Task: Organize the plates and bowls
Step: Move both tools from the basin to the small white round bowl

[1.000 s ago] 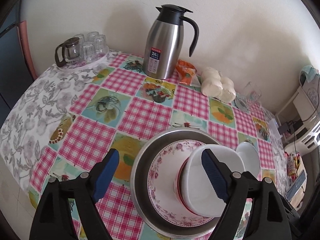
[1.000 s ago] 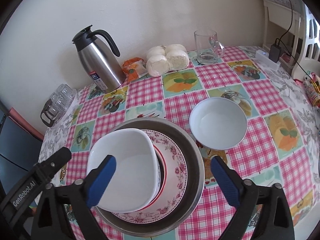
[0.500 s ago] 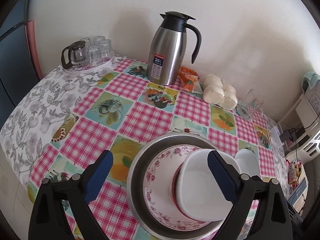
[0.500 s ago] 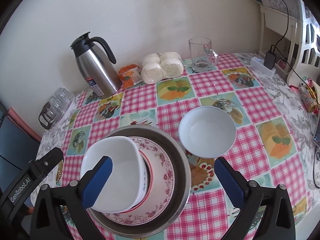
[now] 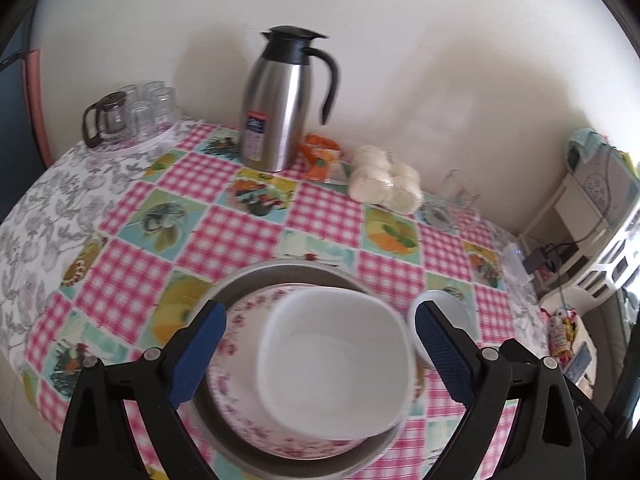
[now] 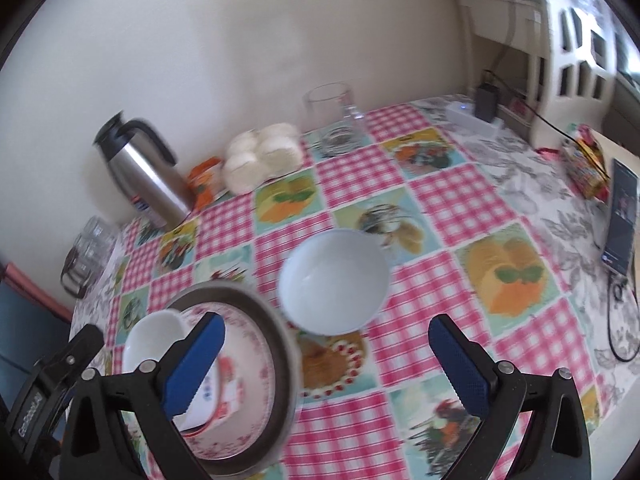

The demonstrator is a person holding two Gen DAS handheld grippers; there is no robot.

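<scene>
A steel basin (image 5: 248,280) on the checked tablecloth holds a floral plate (image 5: 240,332), and a white square bowl (image 5: 336,356) sits on that plate. My left gripper (image 5: 318,344) hovers above the stack, open, its blue pads to either side of the square bowl and clear of it. A round white bowl (image 6: 334,280) stands alone to the right of the basin (image 6: 240,296). My right gripper (image 6: 328,360) is open just short of it, with nothing between its fingers. In the left wrist view the round bowl (image 5: 444,304) is partly hidden behind a finger.
Along the wall stand a steel thermos jug (image 5: 280,104), a tray with a glass teapot (image 5: 108,116) and glasses, an orange packet, a bag of buns (image 6: 260,156) and a glass mug (image 6: 332,112). A phone (image 6: 620,216) and a power strip (image 6: 472,116) lie at the right edge.
The right gripper has swung right, from over the stack to in front of the round bowl. The left gripper's jaws widened and shifted, so the square bowl now lies centred between them.
</scene>
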